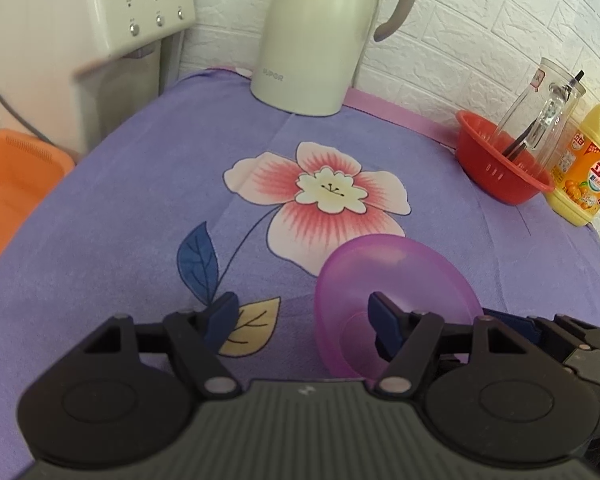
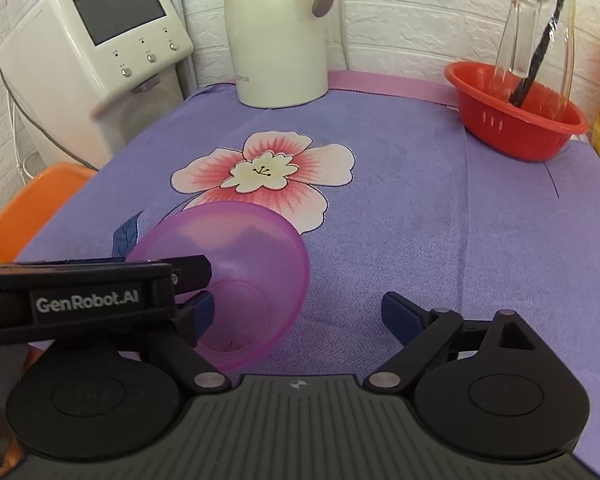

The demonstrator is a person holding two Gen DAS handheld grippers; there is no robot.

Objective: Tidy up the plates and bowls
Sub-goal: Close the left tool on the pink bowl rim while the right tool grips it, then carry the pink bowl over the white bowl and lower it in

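— Looking at the translucent purple plastic bowl [image 2: 236, 276], it sits tilted on the purple flowered tablecloth [image 2: 400, 208], between the two tools. Is anything gripping it?

— Not that I can see. The left gripper [image 1: 302, 322] stands spread, one blue pad reaching inside the rim, the other well clear over the cloth. The right gripper [image 2: 296, 316] is spread too, its left pad against the bowl's outer wall.

— What could go wrong?

— Light plastic on soft cloth: a one-sided nudge may tip or skid it before the jaws close. A pinch on the thin rim could also slip.
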